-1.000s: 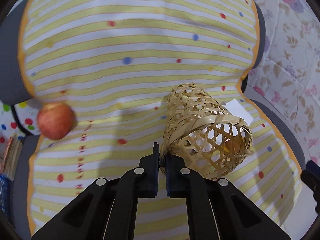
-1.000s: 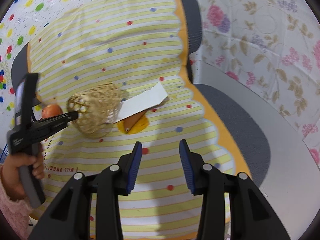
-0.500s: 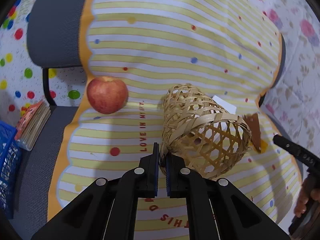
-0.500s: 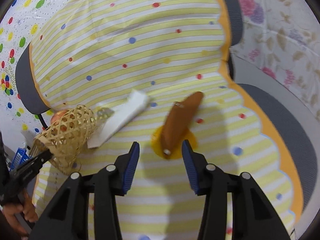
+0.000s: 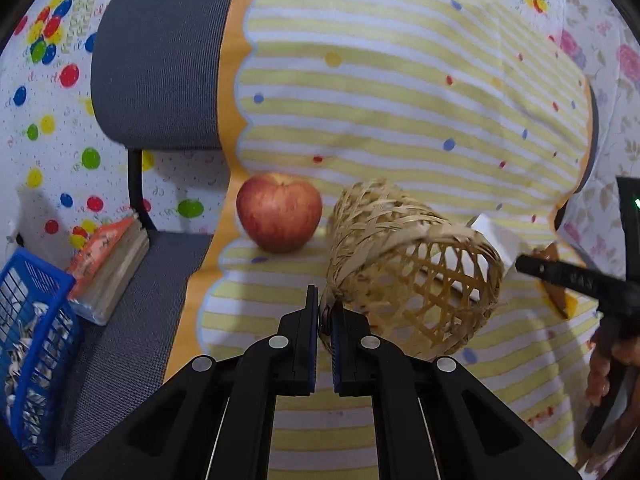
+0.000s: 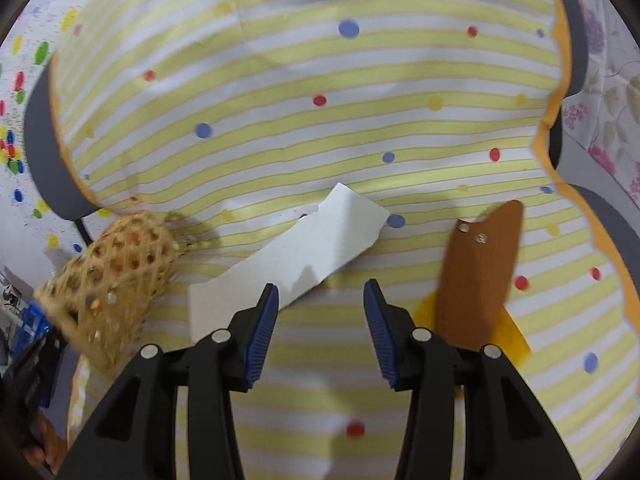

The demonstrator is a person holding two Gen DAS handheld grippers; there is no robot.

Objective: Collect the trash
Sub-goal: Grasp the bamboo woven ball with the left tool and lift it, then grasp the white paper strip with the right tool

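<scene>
My left gripper is shut on the rim of a woven bamboo basket, which lies tilted on its side on the striped cloth; the basket also shows in the right wrist view. My right gripper is open just above the near end of a torn white paper strip. A brown cardboard piece lies on a yellow scrap to the right of it. The paper and brown piece show past the basket mouth in the left wrist view.
A red apple sits left of the basket. A yellow striped dotted cloth covers a grey chair. A book and a blue crate stand at the left. The right gripper's handle shows at the right.
My right gripper has moved forward and left, from over the brown piece to over the white paper strip. My left gripper has swung left with the basket, bringing the apple closer to centre.
</scene>
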